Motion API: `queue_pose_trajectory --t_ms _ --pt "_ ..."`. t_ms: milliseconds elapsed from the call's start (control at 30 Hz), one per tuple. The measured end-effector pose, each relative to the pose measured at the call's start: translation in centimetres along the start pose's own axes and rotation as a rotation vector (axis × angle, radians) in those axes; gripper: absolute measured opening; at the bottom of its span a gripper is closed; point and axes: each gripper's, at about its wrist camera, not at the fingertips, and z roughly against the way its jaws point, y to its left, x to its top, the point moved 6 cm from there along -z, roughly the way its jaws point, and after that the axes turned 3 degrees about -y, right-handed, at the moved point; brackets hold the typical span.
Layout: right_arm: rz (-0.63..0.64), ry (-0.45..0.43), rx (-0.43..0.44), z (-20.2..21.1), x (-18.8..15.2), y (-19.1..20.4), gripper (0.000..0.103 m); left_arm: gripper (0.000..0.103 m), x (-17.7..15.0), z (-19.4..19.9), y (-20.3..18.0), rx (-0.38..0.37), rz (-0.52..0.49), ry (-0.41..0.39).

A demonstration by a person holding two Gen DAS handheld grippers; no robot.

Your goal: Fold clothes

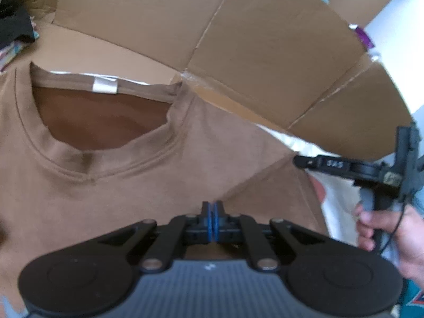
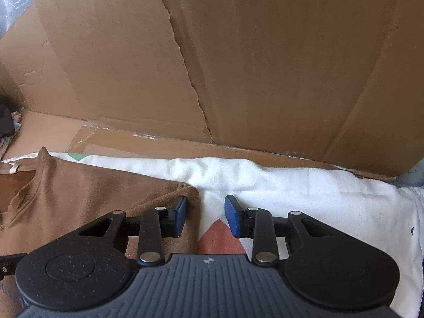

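Observation:
A brown T-shirt [image 1: 106, 185] lies flat with its collar and white neck label [image 1: 104, 87] facing up. My left gripper [image 1: 213, 209] is shut on the shirt's chest, right of the collar, and a fold line in the fabric runs from its tips toward the sleeve. My right gripper [image 2: 205, 206] is open low over the shirt's [image 2: 92, 193] far right corner. Its left pad [image 2: 181, 212] is over brown fabric and its right pad [image 2: 230, 216] is over the white cloth. A hand [image 1: 384, 228] grips the right gripper's handle.
A white cloth [image 2: 304, 201] with a red shape [image 2: 220, 238] is spread under the shirt. Cardboard walls [image 2: 238, 66] stand close behind and to the right. Dark clothes [image 1: 13, 21] are heaped at the far left. A teal item [image 1: 413, 296] lies at the lower right.

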Motion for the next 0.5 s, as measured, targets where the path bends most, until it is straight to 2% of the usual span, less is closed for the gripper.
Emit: queue_pose_trajectory --t_ms 133,233,367,500 --pt "0.062 0.016 -0.003 -0.3 0.1 0.6 0.038 0.002 0.0 -1.1 -0.1 0.036 -0.044 0.024" --pt "0.048 0.038 0.006 -0.1 0.3 0.4 0.038 0.002 0.3 -1.0 -0.1 0.044 -0.010 0.038" --pt "0.000 0.044 0.054 1.6 0.3 -0.5 0.039 0.011 -0.1 -0.1 0.3 0.003 0.066 0.054" --pt "0.001 0.021 0.111 4.9 -0.3 -1.1 0.039 0.012 -1.4 1.5 0.1 -0.003 0.052 0.062"
